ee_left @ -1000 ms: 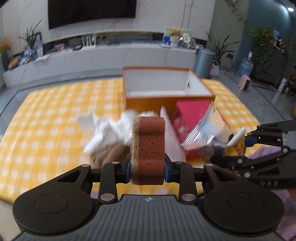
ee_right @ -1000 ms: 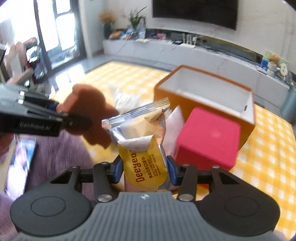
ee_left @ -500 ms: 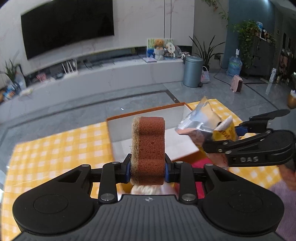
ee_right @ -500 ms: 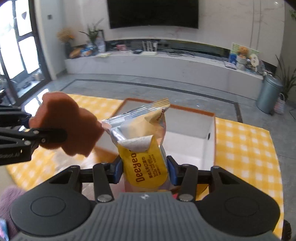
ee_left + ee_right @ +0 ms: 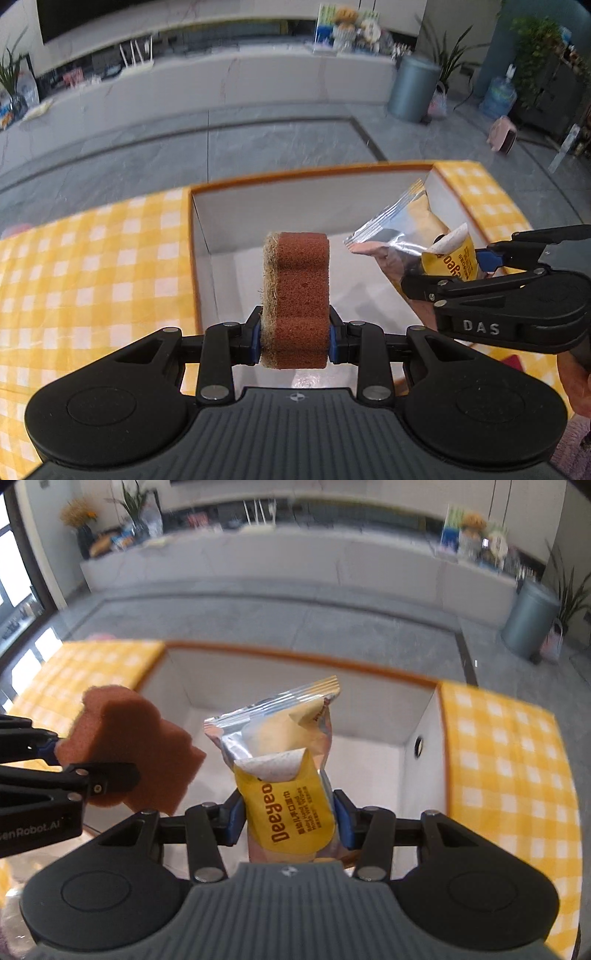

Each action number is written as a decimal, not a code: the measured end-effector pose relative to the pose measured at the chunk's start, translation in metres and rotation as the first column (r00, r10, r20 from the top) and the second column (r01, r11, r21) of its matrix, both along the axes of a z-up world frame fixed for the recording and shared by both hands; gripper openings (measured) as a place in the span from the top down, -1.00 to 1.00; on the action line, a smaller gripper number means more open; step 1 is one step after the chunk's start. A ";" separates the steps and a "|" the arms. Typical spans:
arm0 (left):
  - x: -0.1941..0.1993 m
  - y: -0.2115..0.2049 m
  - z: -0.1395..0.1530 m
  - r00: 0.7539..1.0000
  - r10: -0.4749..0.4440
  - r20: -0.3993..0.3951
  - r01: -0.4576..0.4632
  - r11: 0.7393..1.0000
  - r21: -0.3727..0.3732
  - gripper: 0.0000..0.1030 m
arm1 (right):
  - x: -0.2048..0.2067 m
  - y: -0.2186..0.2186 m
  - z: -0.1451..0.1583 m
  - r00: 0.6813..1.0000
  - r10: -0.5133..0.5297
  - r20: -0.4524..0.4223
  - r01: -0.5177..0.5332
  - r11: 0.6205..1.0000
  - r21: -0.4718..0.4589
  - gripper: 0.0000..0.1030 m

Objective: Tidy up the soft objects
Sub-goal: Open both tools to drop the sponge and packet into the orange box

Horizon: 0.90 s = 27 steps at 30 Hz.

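The left tool stays clenched on the brown sponge, which stands on edge between its blue pads, and the right tool stays clenched on the yellow and silver wipes packet, held upright with its crimped end on top. Compared with half a second ago, both tools have come forward over the orange box: its white interior now fills the middle of each wrist view, where before it sat farther off behind the held things. In the left wrist view the sponge hangs above the box's left half, and the right tool with the packet hangs above the right half, lower in the frame than earlier. In the right wrist view the sponge in the left tool sits just left of the packet, the two apart. The yellow checked cloth on the tabletop flanks the box on both sides.
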<state>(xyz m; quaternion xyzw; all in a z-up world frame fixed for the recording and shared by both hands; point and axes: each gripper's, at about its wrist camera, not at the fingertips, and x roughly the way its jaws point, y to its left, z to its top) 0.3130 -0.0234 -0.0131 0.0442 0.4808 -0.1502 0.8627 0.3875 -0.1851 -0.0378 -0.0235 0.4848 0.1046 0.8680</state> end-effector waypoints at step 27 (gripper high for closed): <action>-0.020 0.021 0.040 0.997 0.039 0.060 -0.037 0.999 -0.033 -0.11 | -0.027 -0.001 0.012 0.997 -0.037 -0.060 0.037 0.999 -0.007 -0.13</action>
